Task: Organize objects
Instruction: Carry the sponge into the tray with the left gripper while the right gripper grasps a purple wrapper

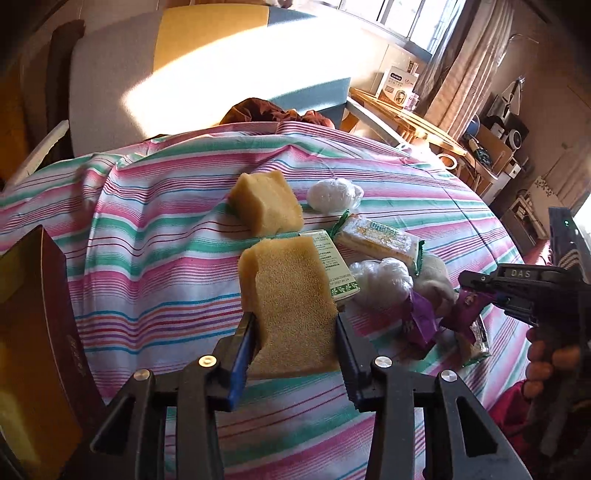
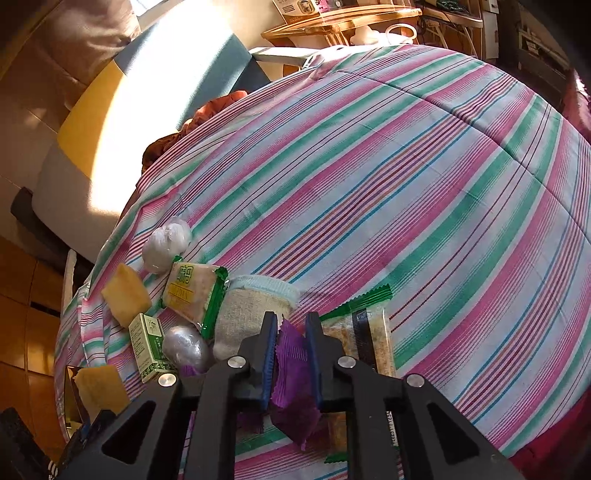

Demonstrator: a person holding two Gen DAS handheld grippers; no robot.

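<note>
The left gripper [image 1: 295,332] clamps a sponge [image 1: 291,295], lifted over the striped cloth [image 1: 166,258]; left of it stands a brown box [image 1: 40,314], contents hidden. The right gripper [image 2: 291,343] pinches a purple packet [image 2: 291,373], snacks piled just beyond.

Light source: strong sun through the window [image 1: 402,18] at upper right of the left wrist view.
Glare: a blown-out white band across the sofa [image 1: 207,74], with no detail inside it; the same burnt patch sits at upper left of the right wrist view.
Shadows: hard and short beside the items on the striped cloth [image 2: 424,192]; the cloth's near part lies in softer shade.
Colour: warm, orange cast on the wood.
Distortion: heavy fisheye bulge, with dark vignetted corners.
Focus: centre crisp, edges smeared.
</note>
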